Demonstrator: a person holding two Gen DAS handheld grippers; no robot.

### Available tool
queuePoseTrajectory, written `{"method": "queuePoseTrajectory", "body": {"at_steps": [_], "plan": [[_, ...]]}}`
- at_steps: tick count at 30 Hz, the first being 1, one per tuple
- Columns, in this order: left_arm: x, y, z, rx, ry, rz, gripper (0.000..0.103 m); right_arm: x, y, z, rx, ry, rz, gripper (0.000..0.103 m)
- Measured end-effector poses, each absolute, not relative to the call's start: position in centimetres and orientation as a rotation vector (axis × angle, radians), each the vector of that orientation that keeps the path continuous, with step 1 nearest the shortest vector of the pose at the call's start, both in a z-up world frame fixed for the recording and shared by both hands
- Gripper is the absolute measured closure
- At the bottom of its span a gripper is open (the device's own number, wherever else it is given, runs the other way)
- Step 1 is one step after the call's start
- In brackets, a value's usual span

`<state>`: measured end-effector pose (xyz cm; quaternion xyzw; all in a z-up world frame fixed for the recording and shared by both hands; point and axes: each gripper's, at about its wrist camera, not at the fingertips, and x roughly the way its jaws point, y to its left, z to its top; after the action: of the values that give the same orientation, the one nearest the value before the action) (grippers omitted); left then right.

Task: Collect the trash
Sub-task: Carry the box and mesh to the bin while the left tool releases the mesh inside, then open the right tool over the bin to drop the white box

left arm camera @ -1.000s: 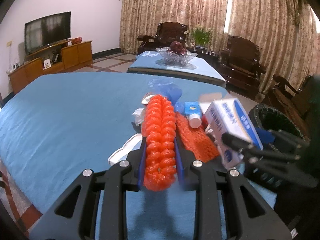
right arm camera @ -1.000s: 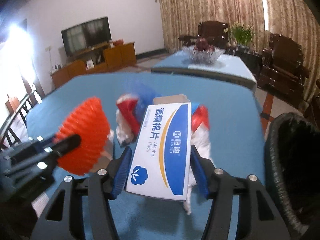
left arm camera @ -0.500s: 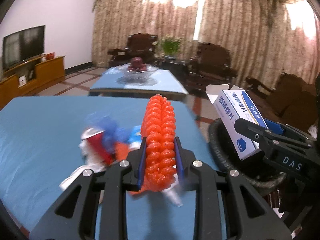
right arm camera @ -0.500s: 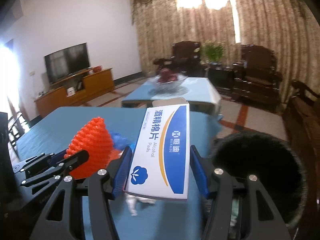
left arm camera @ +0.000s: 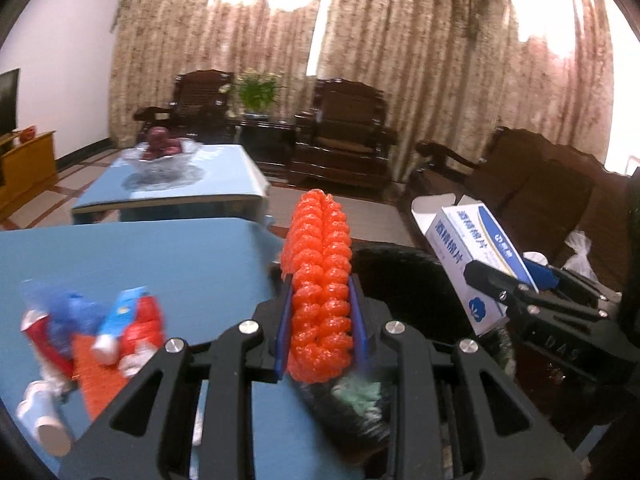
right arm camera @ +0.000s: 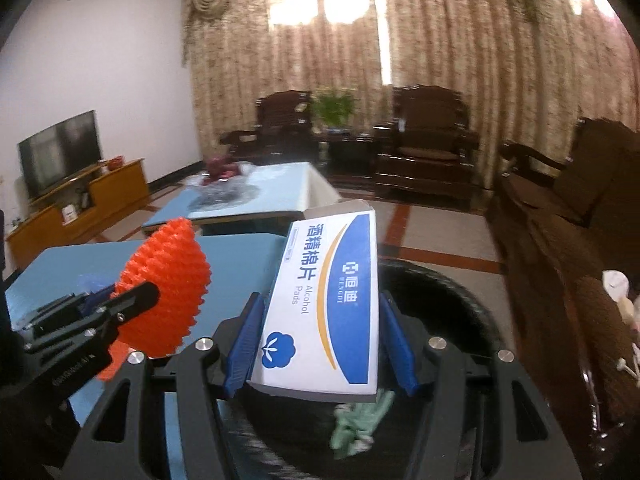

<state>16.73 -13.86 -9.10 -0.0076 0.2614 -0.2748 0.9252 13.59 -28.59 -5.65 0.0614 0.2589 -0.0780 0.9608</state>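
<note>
My left gripper [left arm camera: 320, 316] is shut on an orange foam fruit net [left arm camera: 318, 276] and holds it at the rim of the black trash bin [left arm camera: 404, 276], by the blue table's right edge. It also shows in the right wrist view [right arm camera: 164, 292]. My right gripper [right arm camera: 320, 332] is shut on a white and blue alcohol pads box [right arm camera: 328, 300], held above the open bin [right arm camera: 452, 312]. The box also shows in the left wrist view [left arm camera: 468, 256]. Green crumpled trash [right arm camera: 356, 424] lies inside the bin.
A pile of trash [left arm camera: 92, 328], red, blue and white pieces, lies on the blue table [left arm camera: 160, 256] at the left. A second blue table with a glass fruit bowl [left arm camera: 164, 156] stands beyond. Dark wooden armchairs [left arm camera: 344, 140] line the curtains and the right side.
Both grippers have swung right from over the table's trash pile to over the black bin, each still holding its item. The pile now sits at the far left.
</note>
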Motion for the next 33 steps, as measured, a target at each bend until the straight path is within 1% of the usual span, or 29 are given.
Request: {"method": "queuePoseTrajectory", "body": {"at_steps": [7, 9, 10, 11, 12, 13, 14, 15, 17, 20, 23, 33], "plan": [[19.0, -19.5, -10.8, -0.006, 0.582, -0.639, 0.078, 14.4, -33.2, -8.2, 0.137, 0.562, -0.225, 0.045], [19.5, -20.7, -11.3, 0.001, 0.602, -0.658, 0.074, 14.6, -33.9, -8.8, 0.130, 0.584, -0.231, 0.043], [19.6, -21.1, -11.6, 0.000, 0.606, -0.661, 0.063, 14.5, -34.2, -9.2, 0.122, 0.588, -0.261, 0.040], [19.7, -21.2, -11.6, 0.000, 0.607, -0.663, 0.049, 14.4, -34.5, -9.5, 0.117, 0.594, -0.278, 0.036], [19.7, -21.2, -11.6, -0.002, 0.603, -0.663, 0.044, 14.0, -34.4, -9.7, 0.115, 0.597, -0.287, 0.030], [19.7, -21.0, -11.6, -0.003, 0.596, -0.661, 0.037, 13.8, -34.6, -9.8, 0.114, 0.598, -0.304, 0.022], [19.7, -20.7, -11.6, -0.002, 0.592, -0.656, 0.033, 13.5, -34.7, -9.9, 0.114, 0.594, -0.322, 0.017], [19.7, -20.4, -11.4, -0.001, 0.590, -0.649, 0.032, 13.3, -34.8, -9.9, 0.116, 0.588, -0.330, 0.012], [19.5, -19.1, -11.3, -0.003, 0.589, -0.629, 0.027, 12.9, -34.5, -9.7, 0.124, 0.580, -0.339, 0.006], [18.9, -16.5, -10.8, -0.006, 0.577, -0.574, 0.022, 12.7, -33.6, -9.3, 0.135, 0.576, -0.331, 0.006], [18.0, -13.5, -10.1, -0.001, 0.557, -0.501, 0.019, 12.7, -32.0, -8.8, 0.138, 0.561, -0.305, 0.006], [14.4, -2.4, -9.3, 0.030, 0.523, -0.235, 0.018, 13.8, -22.5, -7.7, 0.101, 0.525, -0.106, 0.006]]}}
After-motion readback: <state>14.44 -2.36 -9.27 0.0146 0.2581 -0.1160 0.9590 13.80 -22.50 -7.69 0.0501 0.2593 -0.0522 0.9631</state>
